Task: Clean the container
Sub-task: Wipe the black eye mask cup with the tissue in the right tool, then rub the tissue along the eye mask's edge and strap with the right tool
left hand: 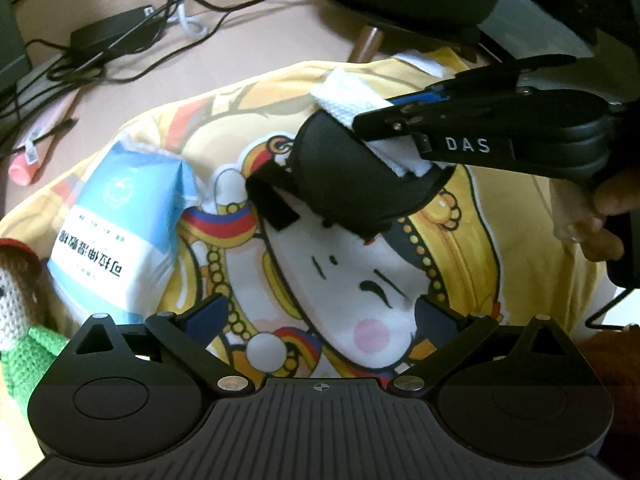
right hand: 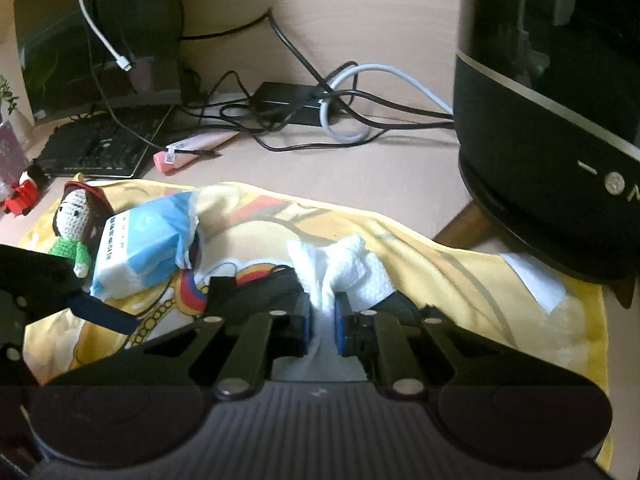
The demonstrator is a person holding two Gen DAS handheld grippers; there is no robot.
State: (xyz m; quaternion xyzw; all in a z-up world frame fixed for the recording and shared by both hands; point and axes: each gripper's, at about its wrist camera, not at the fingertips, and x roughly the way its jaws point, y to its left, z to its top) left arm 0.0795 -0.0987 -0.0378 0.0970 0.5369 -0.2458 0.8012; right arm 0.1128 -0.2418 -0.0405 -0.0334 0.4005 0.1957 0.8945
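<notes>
In the left wrist view, one black container (left hand: 352,176) is seen lying on the yellow printed cloth (left hand: 460,240) spread over the bench (left hand: 248,44), in the middle of the cloth. Its long axis runs from near left to far right, with a black strap (left hand: 272,200) trailing off its left end. One white wipe (left hand: 352,100) is pressed on its far upper edge by the right hand-held gripper (left hand: 360,122), which is clamped on the wipe. The left hand-held gripper (left hand: 320,312) is held apart, with bare cloth between its fingers. One blue tissue pack (left hand: 124,220) is placed to the left, apart from the container.

In the right wrist view, the wipe (right hand: 344,268) is pinched between the blue pads (right hand: 305,320). Room to the right is bounded by one large black appliance (right hand: 552,140); cables (right hand: 320,120) are crowded along the far bench. One crocheted doll (right hand: 76,224) is set touching the pack (right hand: 140,244).
</notes>
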